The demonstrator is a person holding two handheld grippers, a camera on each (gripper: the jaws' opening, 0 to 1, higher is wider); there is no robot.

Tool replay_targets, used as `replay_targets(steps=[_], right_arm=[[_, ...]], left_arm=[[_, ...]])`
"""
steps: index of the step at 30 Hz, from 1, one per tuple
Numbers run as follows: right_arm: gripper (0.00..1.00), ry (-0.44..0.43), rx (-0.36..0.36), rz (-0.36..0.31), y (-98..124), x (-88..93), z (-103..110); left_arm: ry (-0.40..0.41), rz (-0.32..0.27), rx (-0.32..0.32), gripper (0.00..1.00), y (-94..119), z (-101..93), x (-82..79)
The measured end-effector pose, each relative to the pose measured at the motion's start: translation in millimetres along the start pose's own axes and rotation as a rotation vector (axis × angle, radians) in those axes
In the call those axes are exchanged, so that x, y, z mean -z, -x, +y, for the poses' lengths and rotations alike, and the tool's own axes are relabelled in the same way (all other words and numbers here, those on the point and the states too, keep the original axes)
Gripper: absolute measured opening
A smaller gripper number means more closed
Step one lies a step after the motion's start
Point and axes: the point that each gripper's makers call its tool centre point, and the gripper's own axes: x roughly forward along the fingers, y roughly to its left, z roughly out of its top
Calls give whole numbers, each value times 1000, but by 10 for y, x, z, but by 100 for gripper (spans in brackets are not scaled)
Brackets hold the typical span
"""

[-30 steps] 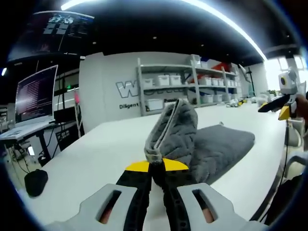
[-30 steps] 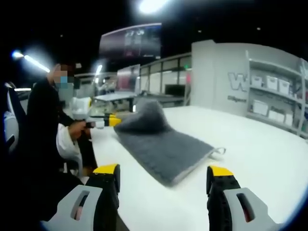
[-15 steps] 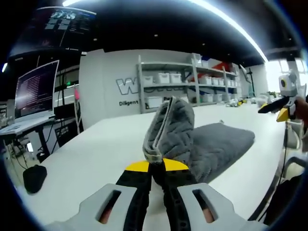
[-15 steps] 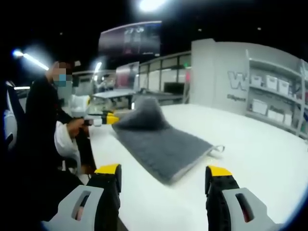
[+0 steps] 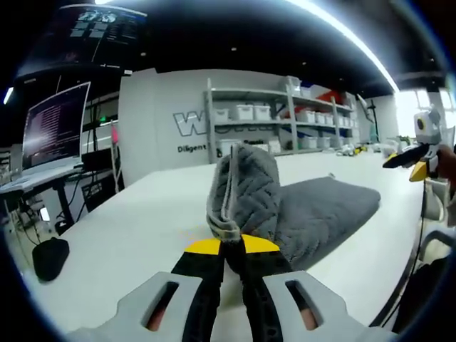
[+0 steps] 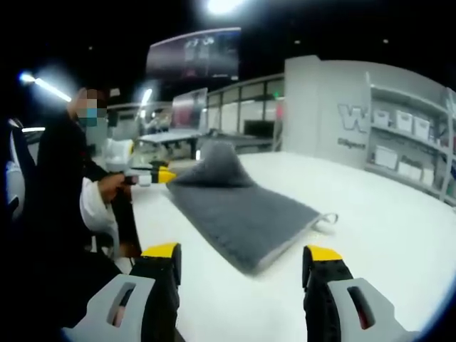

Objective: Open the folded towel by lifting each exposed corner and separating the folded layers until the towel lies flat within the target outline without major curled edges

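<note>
While my left gripper (image 5: 224,246) pinches the towel (image 5: 299,214) corner, raised off the white table (image 5: 128,235) to peel the fold open; my right gripper (image 6: 242,251) waits near the towel's far end with jaws spread, free for another corner; towel mid-table, half folded.

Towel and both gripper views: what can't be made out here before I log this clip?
- Target outline: no marking can be made out on the white table in either view.
- Towel layers: too blurred in the right gripper view to count the folds.
- Towel's far side: hidden in the left gripper view by its own raised corner.
- Left gripper: the pinch point itself is covered by cloth.
- Right gripper: jaws apart, holding nothing.
</note>
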Motion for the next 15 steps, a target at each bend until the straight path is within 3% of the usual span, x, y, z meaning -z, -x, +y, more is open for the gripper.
replay_targets(steps=[15], right_arm=[[63, -6, 4, -2, -154, 27, -61]], left_arm=[[-2, 8, 1, 9, -11, 43, 69]])
